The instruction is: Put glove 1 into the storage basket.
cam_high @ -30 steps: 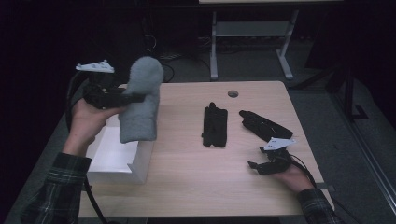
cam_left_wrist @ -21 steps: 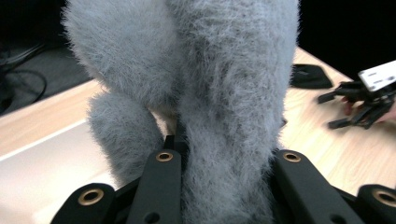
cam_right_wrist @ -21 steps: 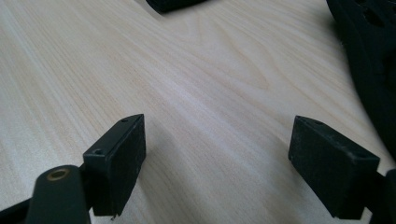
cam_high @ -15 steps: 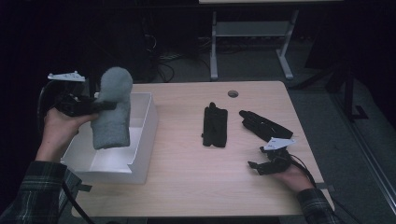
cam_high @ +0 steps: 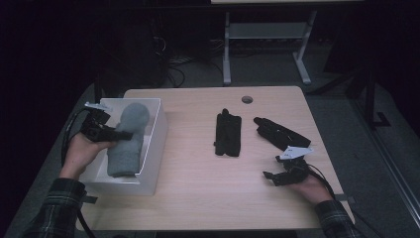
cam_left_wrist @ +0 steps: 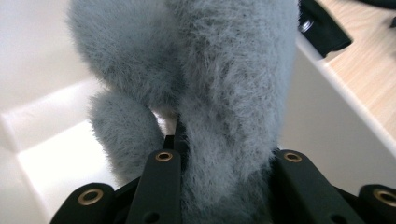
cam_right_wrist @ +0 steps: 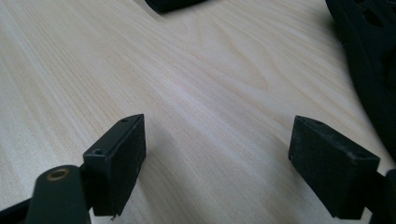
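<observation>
Your left hand-held gripper (cam_high: 124,134) is clamped on the fuzzy grey mitt (cam_high: 128,141), which hangs inside the white bin (cam_high: 154,144) at the tabletop's (cam_high: 198,188) left edge. Two black gloves (cam_high: 228,133) lie mid-table. Your right hand-held gripper (cam_high: 270,177) rests low, jaws wide apart and empty.

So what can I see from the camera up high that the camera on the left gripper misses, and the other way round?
High view alone: the whole light wooden table, the person's left hand, the right gripper resting open, and two black gloves, one flat, one angled.

Left gripper view alone: its black jaws pressed into the fur.

Both: the fluffy grey mitten gripped over the white box.
</observation>
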Motion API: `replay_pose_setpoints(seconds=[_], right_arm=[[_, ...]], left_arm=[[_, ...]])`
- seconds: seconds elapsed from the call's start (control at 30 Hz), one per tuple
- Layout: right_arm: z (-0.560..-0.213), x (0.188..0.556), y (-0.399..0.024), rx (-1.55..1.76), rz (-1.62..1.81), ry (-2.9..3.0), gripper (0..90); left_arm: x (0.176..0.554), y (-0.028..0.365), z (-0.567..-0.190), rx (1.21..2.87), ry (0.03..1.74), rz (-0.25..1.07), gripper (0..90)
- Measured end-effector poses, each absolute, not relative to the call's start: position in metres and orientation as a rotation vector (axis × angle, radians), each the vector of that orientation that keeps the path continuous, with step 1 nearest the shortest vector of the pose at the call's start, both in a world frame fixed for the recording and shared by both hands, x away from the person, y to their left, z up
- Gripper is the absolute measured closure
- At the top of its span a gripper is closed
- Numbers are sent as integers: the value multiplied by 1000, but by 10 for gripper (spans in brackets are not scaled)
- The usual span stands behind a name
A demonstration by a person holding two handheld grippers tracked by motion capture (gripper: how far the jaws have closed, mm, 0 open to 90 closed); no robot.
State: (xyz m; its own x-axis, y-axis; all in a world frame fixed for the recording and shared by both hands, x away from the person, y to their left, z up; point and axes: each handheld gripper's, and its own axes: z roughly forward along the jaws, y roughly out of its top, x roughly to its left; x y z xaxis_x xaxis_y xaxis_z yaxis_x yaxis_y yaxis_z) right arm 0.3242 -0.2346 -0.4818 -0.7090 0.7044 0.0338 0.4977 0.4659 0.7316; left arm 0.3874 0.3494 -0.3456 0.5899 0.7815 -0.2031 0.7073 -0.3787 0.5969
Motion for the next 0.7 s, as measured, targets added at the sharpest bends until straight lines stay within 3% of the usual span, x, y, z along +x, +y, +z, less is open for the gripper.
replay_pose_setpoints(seconds=[0.53, 0.7], right_arm=[[-482, 324, -235, 1029, 1084, 2445, 190], [-482, 324, -235, 1028, 1084, 2444, 190]], left_arm=[[413, 358, -413, 2147, 1385, 77, 657], [415, 360, -419, 2151, 1424, 82, 505]])
